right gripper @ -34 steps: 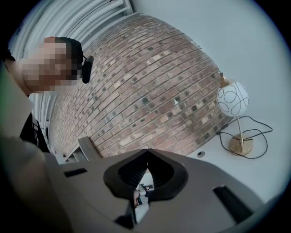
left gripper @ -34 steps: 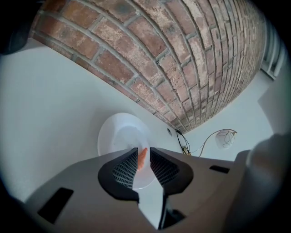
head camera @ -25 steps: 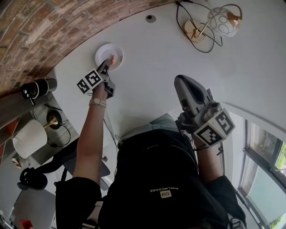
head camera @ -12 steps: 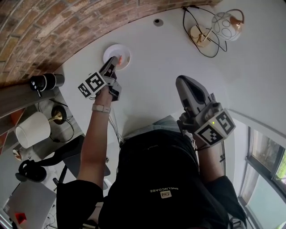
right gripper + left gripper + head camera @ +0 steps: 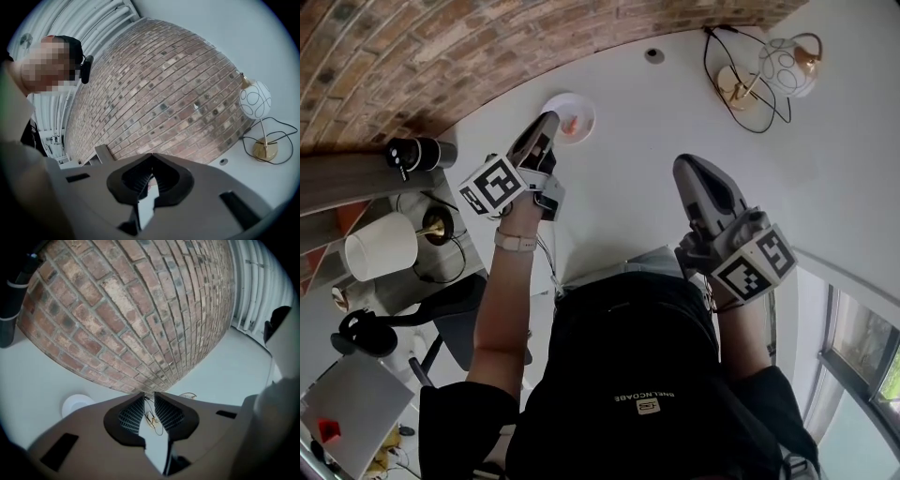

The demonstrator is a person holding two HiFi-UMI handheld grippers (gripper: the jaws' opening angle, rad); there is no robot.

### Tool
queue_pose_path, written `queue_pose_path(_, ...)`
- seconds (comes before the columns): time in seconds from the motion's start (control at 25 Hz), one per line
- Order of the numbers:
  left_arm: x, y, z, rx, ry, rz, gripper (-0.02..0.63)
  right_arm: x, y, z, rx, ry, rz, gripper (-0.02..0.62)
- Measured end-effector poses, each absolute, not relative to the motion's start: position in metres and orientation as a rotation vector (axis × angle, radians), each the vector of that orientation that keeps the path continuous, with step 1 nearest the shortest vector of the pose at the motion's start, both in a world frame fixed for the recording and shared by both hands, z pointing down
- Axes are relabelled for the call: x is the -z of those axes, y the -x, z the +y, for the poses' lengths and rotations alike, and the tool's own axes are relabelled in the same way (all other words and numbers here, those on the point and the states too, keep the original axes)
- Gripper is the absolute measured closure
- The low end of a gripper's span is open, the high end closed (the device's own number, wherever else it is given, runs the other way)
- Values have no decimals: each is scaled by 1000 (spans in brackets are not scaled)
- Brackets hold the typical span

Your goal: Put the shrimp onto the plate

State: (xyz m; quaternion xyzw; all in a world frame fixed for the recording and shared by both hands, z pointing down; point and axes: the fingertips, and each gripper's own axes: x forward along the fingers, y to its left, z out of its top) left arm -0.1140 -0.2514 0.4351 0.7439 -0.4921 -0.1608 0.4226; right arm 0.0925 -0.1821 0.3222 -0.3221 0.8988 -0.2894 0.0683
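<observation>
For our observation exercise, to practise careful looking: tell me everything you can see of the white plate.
The plate is small, round, plain white and smooth. It lies flat on the pale table, close to the brick wall. A small orange piece, apparently the shrimp, rests in it. The left gripper, tongs open, overlaps its near edge in the head view; contact cannot be judged.

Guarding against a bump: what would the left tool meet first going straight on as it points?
Probably the lamp cable on the table, brick wall behind; depth unclear. The plate lies aside.
</observation>
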Motion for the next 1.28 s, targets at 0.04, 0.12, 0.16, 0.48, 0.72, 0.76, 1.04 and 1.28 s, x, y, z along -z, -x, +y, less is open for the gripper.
queue_pose_path(0.04,-426,114,-248,411,-1876,-1234,541,-321,-91,-182,870,959,2709,592)
queue_pose_path(0.12,-409,115,-241,435,-1901,-1236,541,-320,-87,-181,869,934,2711,592)
queue_pose_path(0.16,-401,116,-237,447,-1916,-1236,541,-319,-85,-181,869,924,2711,592)
queue_pose_path(0.48,-345,127,-201,486,-2026,-1281,541,-310,-63,-180,847,827,2732,592)
queue_pose_path(0.72,-309,136,-169,510,-2098,-1325,541,-303,-41,-174,834,740,2758,592)
queue_pose_path(0.76,-304,136,-163,510,-2110,-1333,541,-302,-38,-173,832,729,2761,592)
queue_pose_path(1.04,-276,156,-122,562,-2151,-1427,541,-293,-9,-164,810,618,2795,592)
queue_pose_path(1.28,-263,175,-84,628,-2126,-1517,541,-281,15,-155,782,507,2825,592)
